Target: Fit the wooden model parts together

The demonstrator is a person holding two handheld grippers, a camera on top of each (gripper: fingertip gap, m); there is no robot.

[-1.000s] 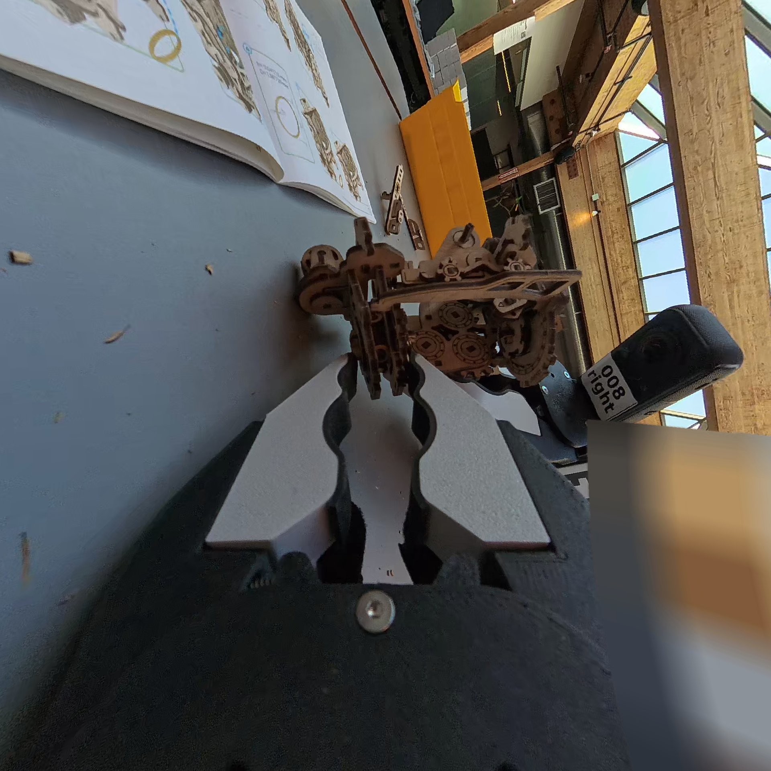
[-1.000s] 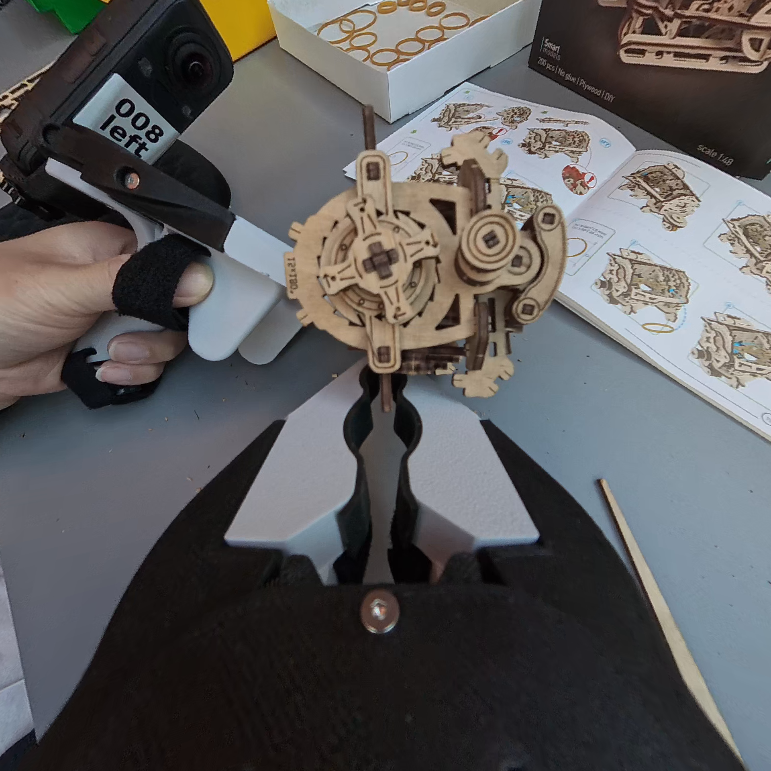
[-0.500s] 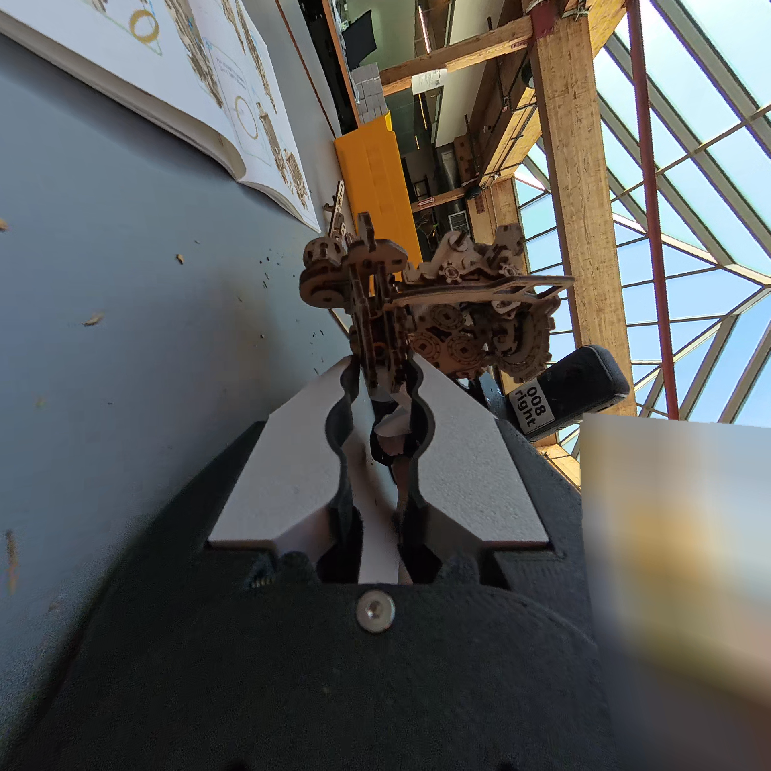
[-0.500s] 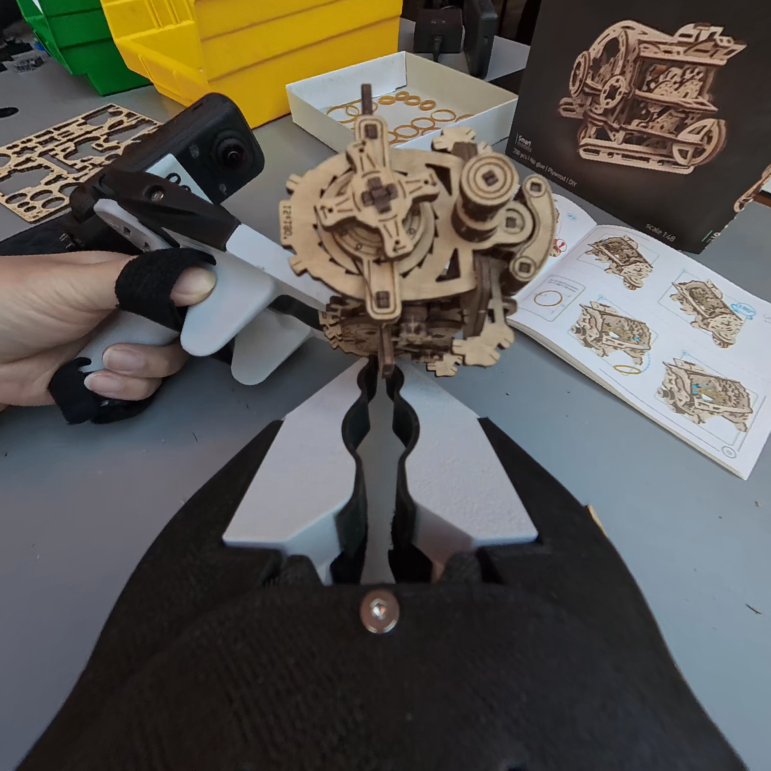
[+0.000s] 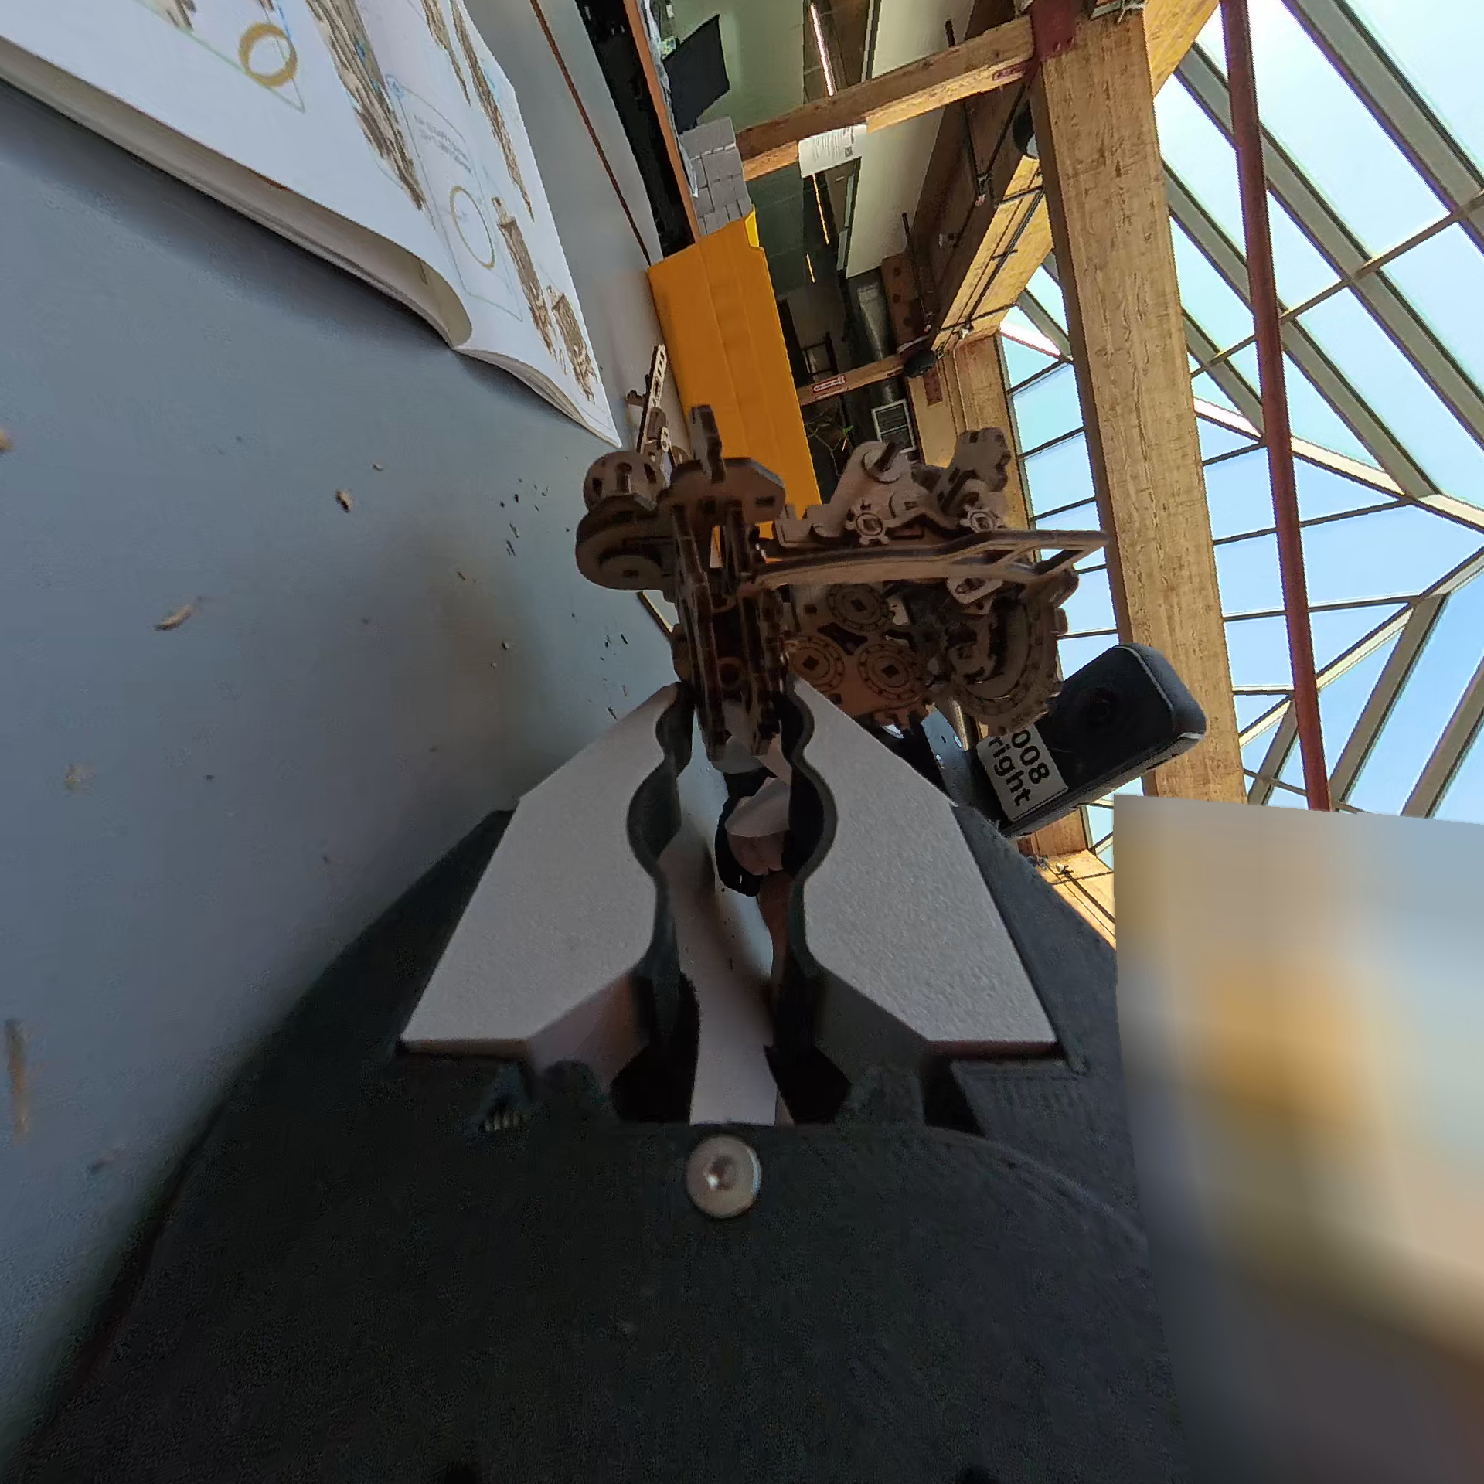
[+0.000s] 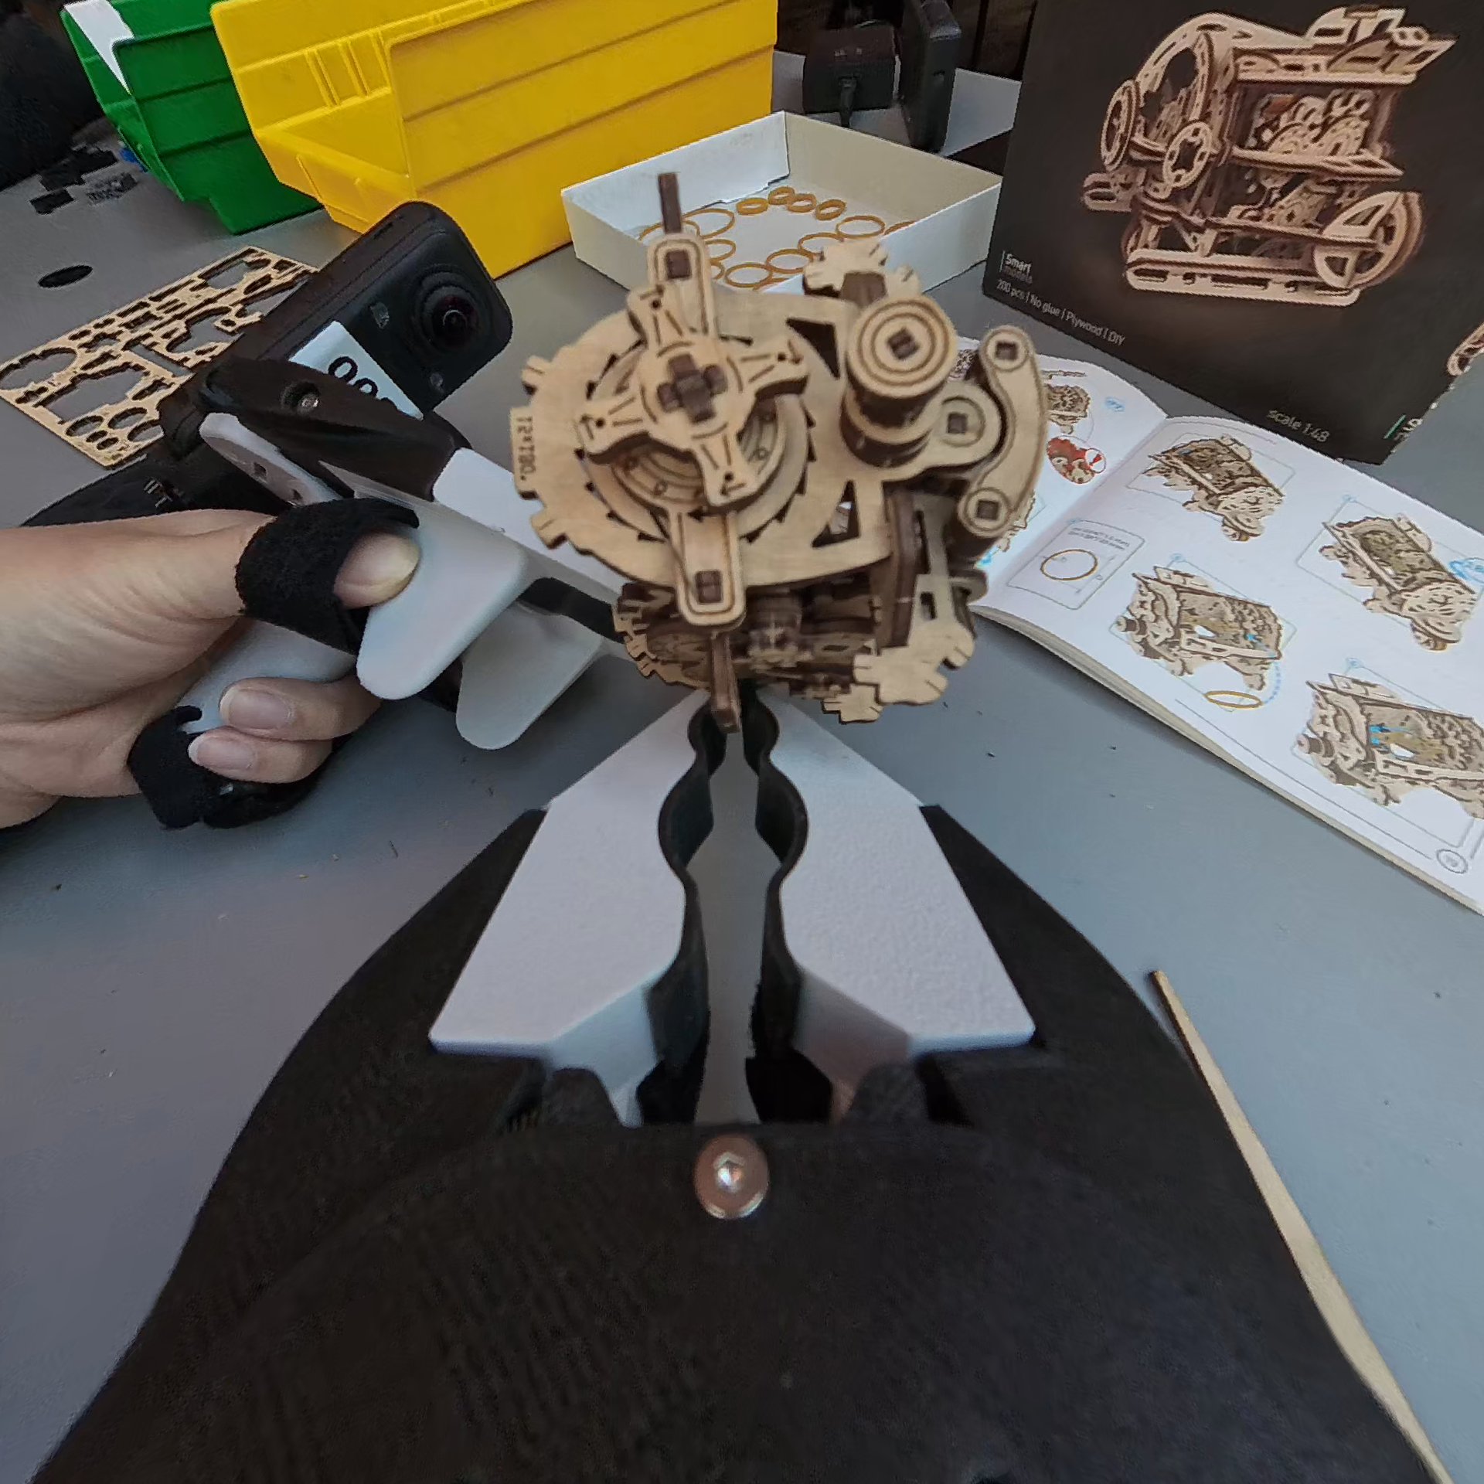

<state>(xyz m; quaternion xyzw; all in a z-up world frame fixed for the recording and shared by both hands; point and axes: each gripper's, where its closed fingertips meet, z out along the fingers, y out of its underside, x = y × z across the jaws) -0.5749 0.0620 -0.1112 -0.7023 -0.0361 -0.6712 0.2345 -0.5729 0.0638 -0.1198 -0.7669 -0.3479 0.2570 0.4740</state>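
Grey and flat, the table (image 6: 1204,923) carries everything, with timber beams and a glazed roof showing beyond it in the left wrist view. Yellow bins (image 6: 514,88) and a green bin (image 6: 185,120) stand at its far edge, beside a dark kit box (image 6: 1253,201) printed with a picture of the finished model. An open instruction booklet (image 6: 1285,610) lies flat near the box, and a shallow white tray (image 6: 947,201) of rubber bands sits behind. A punched-out plywood sheet (image 6: 104,377) lies at far left, and a thin wooden stick (image 6: 1285,1229) near the right edge.

Held above the table between both tools is the wooden model (image 6: 771,482), a cluster of gears and plates. The right gripper (image 6: 735,723) has its fingers pinched on a thin plate at the model's lower edge. The left gripper (image 5: 735,715), held by a hand (image 6: 144,642), has its fingers clamped on an upright plate at the model's side
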